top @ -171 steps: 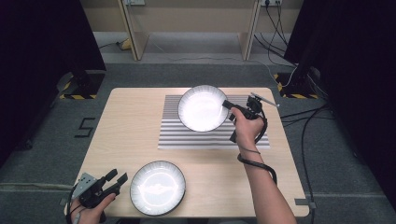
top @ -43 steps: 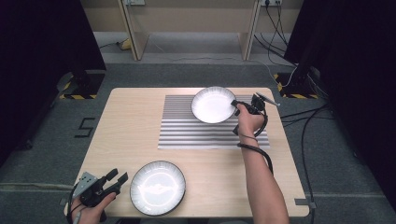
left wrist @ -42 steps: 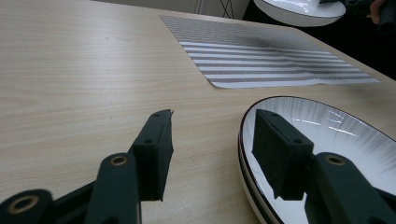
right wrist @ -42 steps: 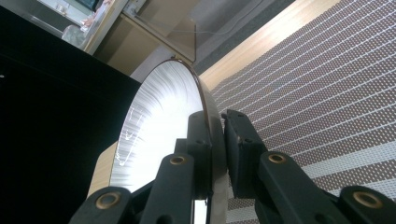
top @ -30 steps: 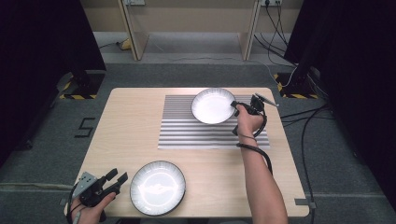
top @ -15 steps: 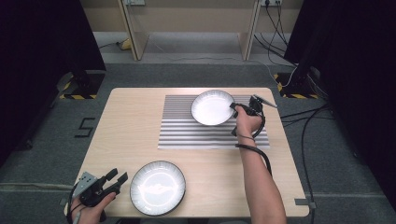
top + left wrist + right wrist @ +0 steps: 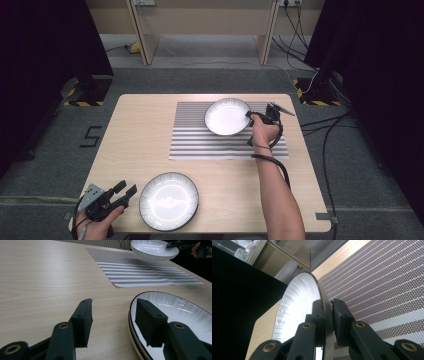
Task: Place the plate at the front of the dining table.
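A white ribbed plate with a dark rim (image 7: 226,116) hangs roughly level just over the far right part of the striped mat (image 7: 210,145). My right gripper (image 7: 249,116) is shut on its right rim. In the right gripper view the jaws pinch the plate's edge (image 7: 322,298), and my right gripper (image 7: 328,312) has the mat (image 7: 387,282) beneath it. A second like plate (image 7: 169,201) lies on the bare wood at the front. My left gripper (image 7: 125,191) rests open just left of it. In the left gripper view my left gripper (image 7: 113,315) holds nothing, with that plate (image 7: 180,315) beside its right jaw.
The wooden table (image 7: 140,130) has bare wood at its left and middle. The far plate (image 7: 153,248) and the other hand's gripper (image 7: 185,243) show at the top of the left gripper view. Cables (image 7: 325,125) trail off the table's right side onto the grey floor.
Since the earliest frame the right gripper has carried the plate right and lower over the mat. In the last second it has barely moved. The left gripper has stayed put.
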Demonstrator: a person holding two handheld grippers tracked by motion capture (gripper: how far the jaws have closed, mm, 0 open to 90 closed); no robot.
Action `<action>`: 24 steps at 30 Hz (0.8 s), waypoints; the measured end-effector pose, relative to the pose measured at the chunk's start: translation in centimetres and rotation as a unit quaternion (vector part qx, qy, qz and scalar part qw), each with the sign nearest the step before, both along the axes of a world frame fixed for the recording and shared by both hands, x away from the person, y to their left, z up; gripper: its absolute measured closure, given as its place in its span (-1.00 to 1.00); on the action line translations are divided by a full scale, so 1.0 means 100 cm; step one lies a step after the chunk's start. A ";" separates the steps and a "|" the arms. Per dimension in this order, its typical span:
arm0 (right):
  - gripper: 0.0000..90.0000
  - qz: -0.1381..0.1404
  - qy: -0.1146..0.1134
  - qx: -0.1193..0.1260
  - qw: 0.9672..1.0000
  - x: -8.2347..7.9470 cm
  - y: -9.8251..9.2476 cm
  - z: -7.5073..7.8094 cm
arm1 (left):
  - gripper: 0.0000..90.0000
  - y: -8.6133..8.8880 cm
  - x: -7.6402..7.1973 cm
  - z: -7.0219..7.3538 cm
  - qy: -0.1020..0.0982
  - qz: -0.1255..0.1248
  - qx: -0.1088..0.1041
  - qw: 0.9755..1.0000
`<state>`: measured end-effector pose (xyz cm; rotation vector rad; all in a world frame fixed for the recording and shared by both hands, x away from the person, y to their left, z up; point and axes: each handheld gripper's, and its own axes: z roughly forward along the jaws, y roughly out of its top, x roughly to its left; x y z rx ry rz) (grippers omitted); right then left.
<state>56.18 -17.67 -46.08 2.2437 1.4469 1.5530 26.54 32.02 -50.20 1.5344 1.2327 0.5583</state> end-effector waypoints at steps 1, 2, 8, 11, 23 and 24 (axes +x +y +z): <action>0.79 0.001 0.000 0.000 1.000 0.000 0.000 0.000 | 0.05 0.000 0.000 0.000 0.000 0.000 0.000 1.000; 0.79 0.002 0.000 -0.001 1.000 0.000 0.000 -0.001 | 0.05 0.000 0.000 0.000 0.000 -0.001 0.000 1.000; 0.79 0.001 0.002 0.000 1.000 0.001 0.001 -0.003 | 0.05 0.000 0.000 0.000 0.000 0.000 0.000 1.000; 0.79 -0.001 0.003 -0.003 1.000 0.002 0.002 -0.005 | 0.05 0.001 0.000 0.000 0.000 0.000 0.000 1.000; 0.78 -0.003 0.011 -0.005 1.000 0.002 0.000 -0.017 | 0.05 0.001 0.001 0.000 0.000 0.000 0.001 1.000; 0.78 -0.004 0.012 -0.004 1.000 0.002 0.000 -0.018 | 0.05 0.001 0.001 0.000 0.000 0.000 0.001 1.000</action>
